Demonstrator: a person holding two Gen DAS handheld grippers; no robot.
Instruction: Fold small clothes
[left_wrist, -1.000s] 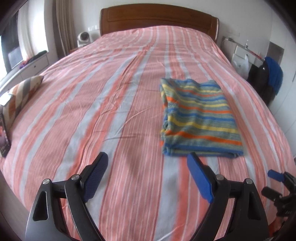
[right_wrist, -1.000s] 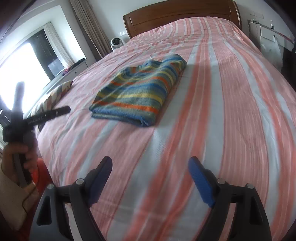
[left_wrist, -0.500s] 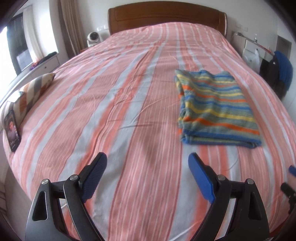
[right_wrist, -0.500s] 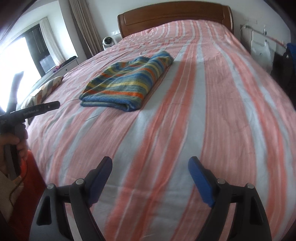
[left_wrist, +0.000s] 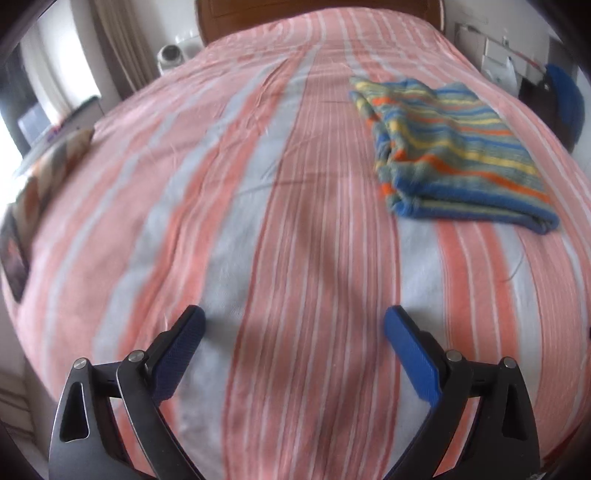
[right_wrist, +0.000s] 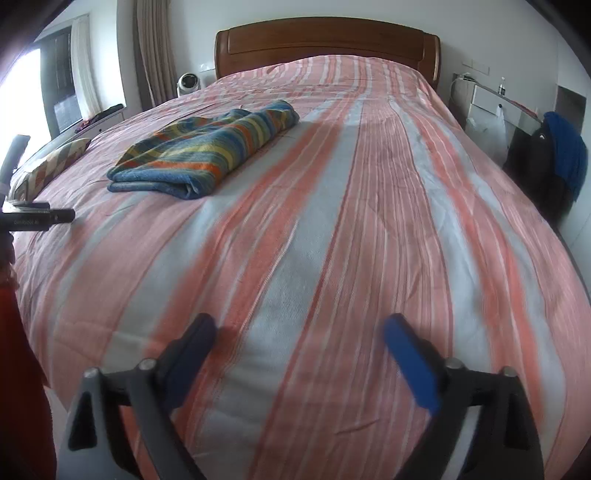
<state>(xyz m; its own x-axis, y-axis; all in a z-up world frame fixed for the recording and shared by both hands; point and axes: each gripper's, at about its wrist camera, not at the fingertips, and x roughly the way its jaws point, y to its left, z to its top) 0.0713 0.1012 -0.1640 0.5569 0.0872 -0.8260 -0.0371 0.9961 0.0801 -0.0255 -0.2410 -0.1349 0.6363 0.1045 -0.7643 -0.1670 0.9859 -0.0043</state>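
**Folded sweater lies on the bed, both grippers empty**

My left gripper (left_wrist: 293, 330) and right gripper (right_wrist: 299, 338) hang with fingers spread apart over the pink-and-grey striped bedspread (right_wrist: 369, 206). The folded blue, yellow and orange striped knit sweater (left_wrist: 454, 147) lies at the upper right of my left view, upper left of my right view

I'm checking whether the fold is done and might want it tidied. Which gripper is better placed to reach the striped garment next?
Probably the left gripper: the folded striped garment lies nearer, just ahead to its right. From the right gripper it sits farther off, ahead-left. Both are open and empty over the bedspread.
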